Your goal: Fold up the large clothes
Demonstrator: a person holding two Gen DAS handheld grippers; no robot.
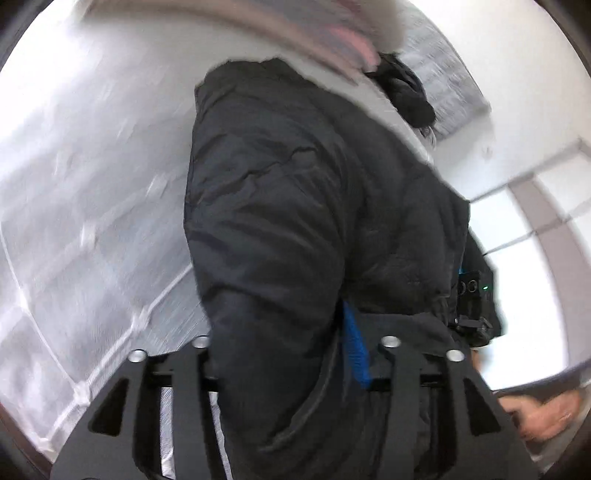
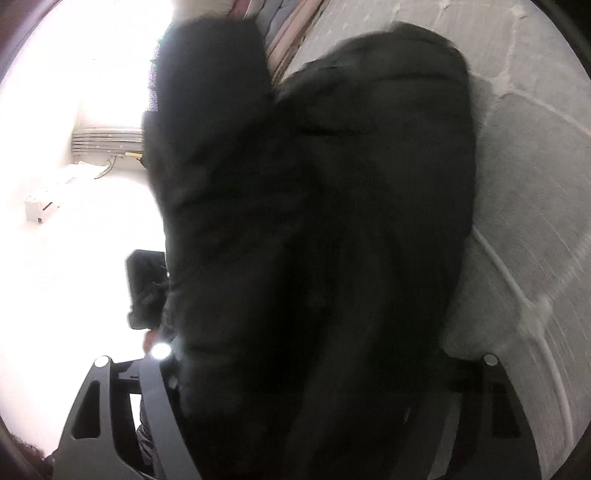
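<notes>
Large black padded jacket (image 1: 295, 221) — puffy, quilted synthetic shell with a strip of blue lining or tag showing low down — lies on the pale grey quilted bed cover (image 1: 74, 221) with white stitched lines, and that cover is the landmark here. In the left wrist view the jacket's long axis runs straight away from the left gripper (image 1: 295, 369), up across the cover toward the blurred pink-and-beige folded bedding (image 1: 332, 33) at the cover's far edge. The jacket's near end fills the gap between the left gripper's black fingers; whether the pads press on the cloth or merely straddle it cannot be told, since the tips are buried in fabric and motion blur. Right wrist view: the same jacket (image 2: 332, 221) fills the frame and again runs lengthwise away from the right gripper (image 2: 295, 387), with the cover showing only on the jacket's right side. Its jaws stand wide, dark cloth bulging between them — clamped or loose, cannot tell. The other gripper's body and a hand (image 1: 546, 417) show off the cover's right edge in the left view. Judgement: both tools sit at the same near end of the jacket, one per side, neither clearly nearer, so the coming fold turns on carrying that near end along the long axis toward the far bedding.
</notes>
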